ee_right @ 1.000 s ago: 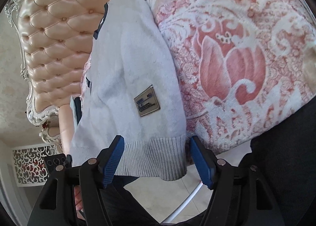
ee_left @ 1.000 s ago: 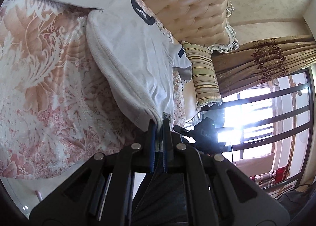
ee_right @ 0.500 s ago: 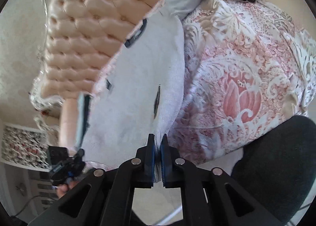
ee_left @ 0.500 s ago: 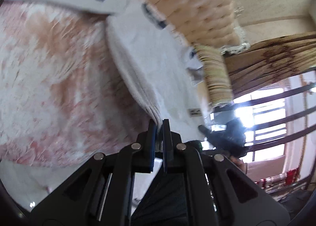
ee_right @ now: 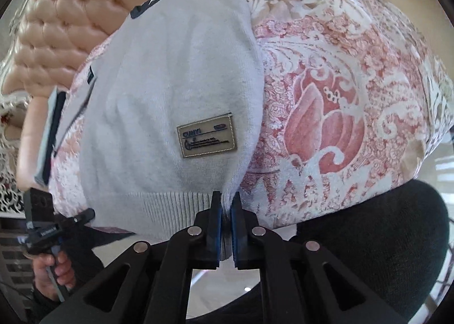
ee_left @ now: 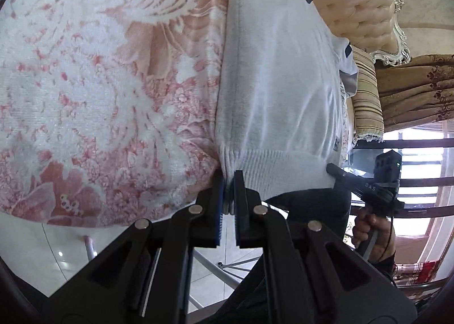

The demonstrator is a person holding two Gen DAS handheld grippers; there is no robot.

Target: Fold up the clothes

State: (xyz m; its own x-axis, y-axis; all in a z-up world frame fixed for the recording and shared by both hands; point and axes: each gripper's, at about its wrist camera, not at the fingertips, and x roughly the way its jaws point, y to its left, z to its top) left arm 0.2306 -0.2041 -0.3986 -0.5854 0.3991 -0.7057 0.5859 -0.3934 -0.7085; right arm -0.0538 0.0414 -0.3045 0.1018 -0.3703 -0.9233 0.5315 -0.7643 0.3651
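Both wrist views closely face the sweater (ee_left: 278, 74) hem from opposite corners.

left gripper (ee_left: 229, 182): black frame with two arms that fan out behind the tips; blue pads on the inner faces
left gripper screws: four round silver ones in a row just behind the tips
right gripper (ee_right: 226, 202): same black frame, blue pads, four silver screws
handle of the other tool: black, with small white letters, seen off to the side of each pair of tips
clothes worn: dark black cloth below and beside the tips
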